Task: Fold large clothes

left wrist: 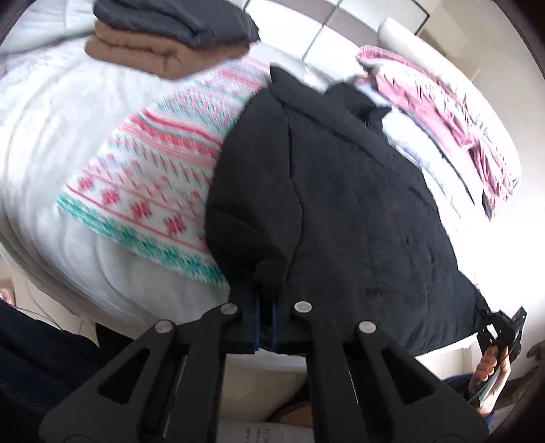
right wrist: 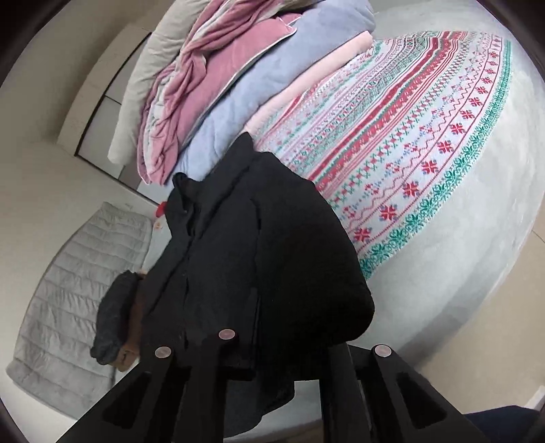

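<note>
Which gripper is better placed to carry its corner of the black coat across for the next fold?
Probably the left gripper: it grips a bunched sleeve of the black coat with the patterned blanket open beside it. The right gripper is half buried in the cloth.

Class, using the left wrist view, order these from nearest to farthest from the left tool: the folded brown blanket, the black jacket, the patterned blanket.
1. Black jacket, gripped in the left tool.
2. Patterned blanket, just left, under the jacket.
3. Folded brown blanket, far top left of the bed.

Counting one black jacket, one patterned blanket, two folded items stacked: grey, brown. Plus two grippers.
</note>
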`<state>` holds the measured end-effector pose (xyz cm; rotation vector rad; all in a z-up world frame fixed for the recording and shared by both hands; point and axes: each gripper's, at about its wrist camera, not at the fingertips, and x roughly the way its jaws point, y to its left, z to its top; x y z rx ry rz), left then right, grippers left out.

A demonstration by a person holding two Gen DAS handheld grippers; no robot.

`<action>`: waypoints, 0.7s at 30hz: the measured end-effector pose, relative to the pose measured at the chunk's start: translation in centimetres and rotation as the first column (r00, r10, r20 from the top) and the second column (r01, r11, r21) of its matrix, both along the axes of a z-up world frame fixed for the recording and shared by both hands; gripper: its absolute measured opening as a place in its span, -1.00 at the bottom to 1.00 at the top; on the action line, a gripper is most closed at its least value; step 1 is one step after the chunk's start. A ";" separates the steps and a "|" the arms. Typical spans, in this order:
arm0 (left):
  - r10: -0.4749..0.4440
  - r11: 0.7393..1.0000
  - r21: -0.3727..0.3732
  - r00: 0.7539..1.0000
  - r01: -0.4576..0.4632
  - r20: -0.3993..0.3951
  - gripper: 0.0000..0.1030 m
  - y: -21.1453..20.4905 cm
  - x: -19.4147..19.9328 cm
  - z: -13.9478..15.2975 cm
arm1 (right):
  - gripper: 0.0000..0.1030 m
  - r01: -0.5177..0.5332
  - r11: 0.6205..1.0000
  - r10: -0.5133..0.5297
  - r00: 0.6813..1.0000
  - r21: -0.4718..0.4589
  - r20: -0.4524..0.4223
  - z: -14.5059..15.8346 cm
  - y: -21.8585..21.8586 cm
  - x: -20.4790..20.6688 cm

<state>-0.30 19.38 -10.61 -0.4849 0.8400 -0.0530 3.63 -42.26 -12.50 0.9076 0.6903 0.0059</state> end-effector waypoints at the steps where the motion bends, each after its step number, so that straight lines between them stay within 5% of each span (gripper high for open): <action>1: 0.022 1.000 -0.009 1.000 -0.022 0.019 -0.90 0.6 -0.4 0.9 | -0.81 0.003 1.000 -0.004 1.000 0.027 0.016 0.5 -0.2 -0.2; 8: 0.145 0.986 -0.103 0.983 -0.133 0.115 -0.90 4.9 -3.8 7.9 | -0.84 -0.074 0.996 0.060 0.977 0.059 0.205 8.5 1.5 -3.6; 14: 0.135 0.982 -0.159 0.967 -0.101 0.215 -0.90 6.1 -9.6 12.7 | -0.87 -0.060 0.998 0.049 0.940 0.021 0.338 15.0 1.5 -10.0; 21: 0.116 0.986 -0.143 0.976 -0.090 0.182 -0.90 4.7 -9.7 11.1 | -0.87 -0.059 0.998 0.055 0.965 0.007 0.255 12.5 2.7 -10.9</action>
